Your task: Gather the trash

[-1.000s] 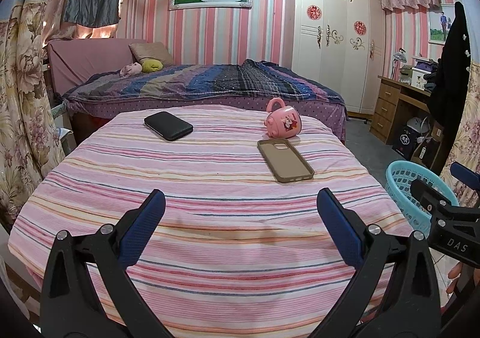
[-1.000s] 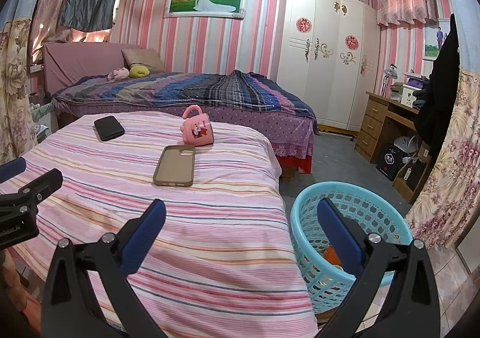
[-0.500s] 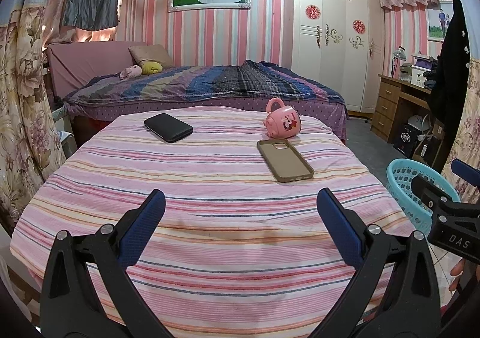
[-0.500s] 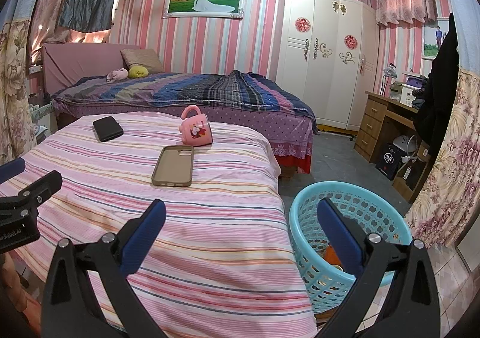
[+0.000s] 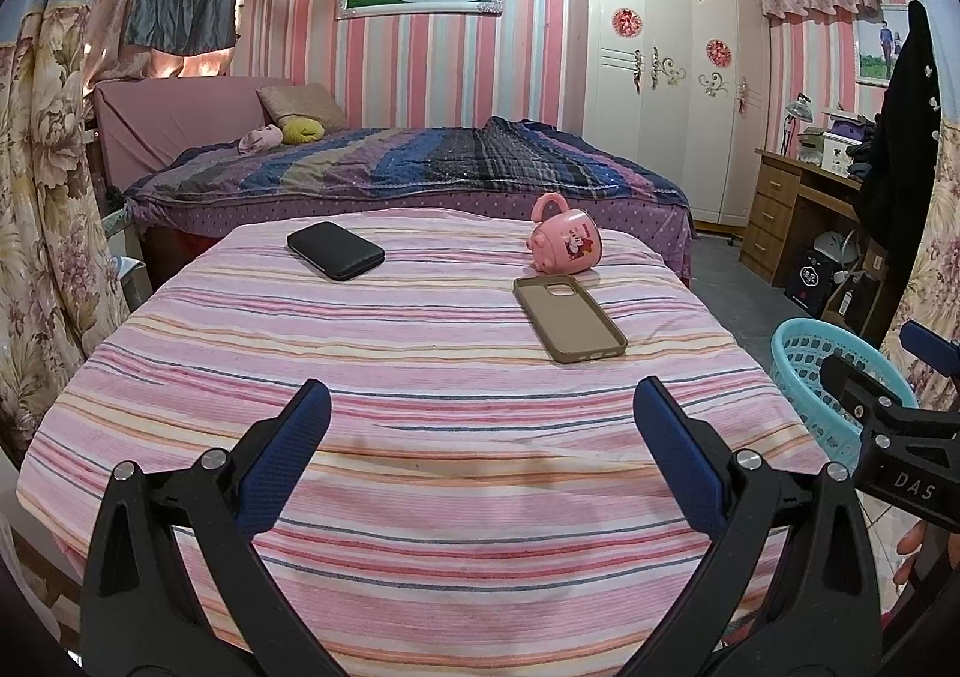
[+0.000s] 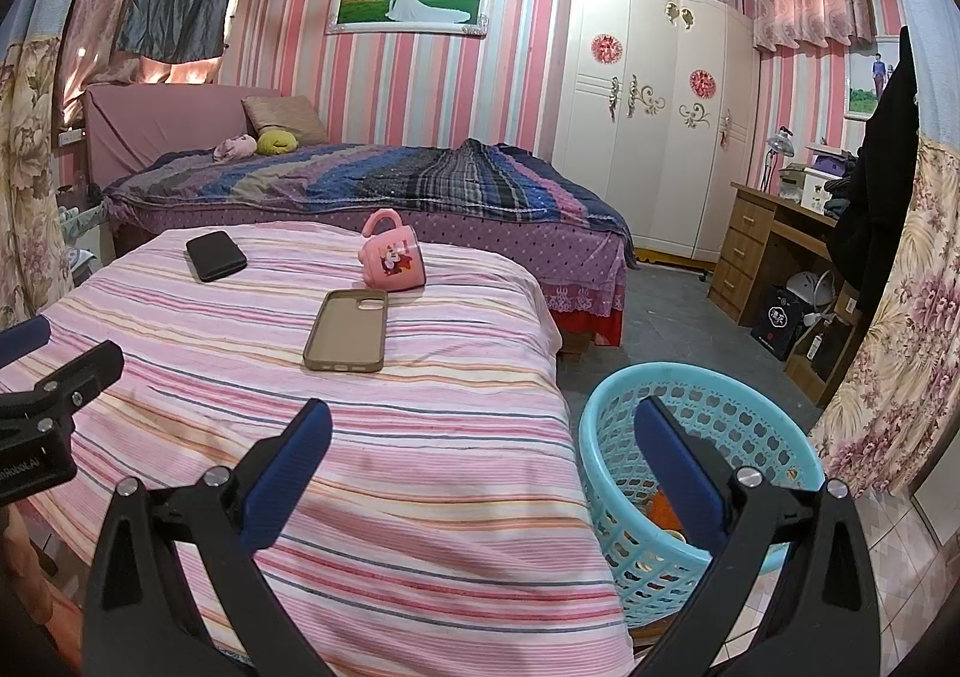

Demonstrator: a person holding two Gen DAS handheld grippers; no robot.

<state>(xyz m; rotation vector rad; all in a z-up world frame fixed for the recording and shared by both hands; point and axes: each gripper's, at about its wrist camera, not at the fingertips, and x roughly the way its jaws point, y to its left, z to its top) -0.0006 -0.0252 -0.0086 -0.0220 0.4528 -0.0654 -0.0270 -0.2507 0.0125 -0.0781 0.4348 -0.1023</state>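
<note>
A light blue plastic basket (image 6: 750,413) stands on the floor right of the striped table; something orange (image 6: 663,509) lies at its bottom. The same basket (image 5: 810,371) shows at the right edge of the left wrist view. My left gripper (image 5: 480,443) is open above the near part of the tablecloth (image 5: 420,377), holding nothing. My right gripper (image 6: 480,449) is open over the table's right edge, its right finger in front of the basket. On the table lie a black phone (image 5: 335,249), a tan phone case (image 5: 569,318) and a tipped pink mug (image 5: 564,243).
A bed (image 5: 396,167) with a striped blanket stands beyond the table. A white wardrobe (image 6: 654,137) and a wooden desk (image 6: 768,239) line the right side. Floral curtains (image 6: 888,347) hang close on the right, and others (image 5: 42,233) on the left. Grey floor lies between bed and desk.
Both grippers have stayed open. The views have shifted only slightly; the table objects and basket have not moved.
</note>
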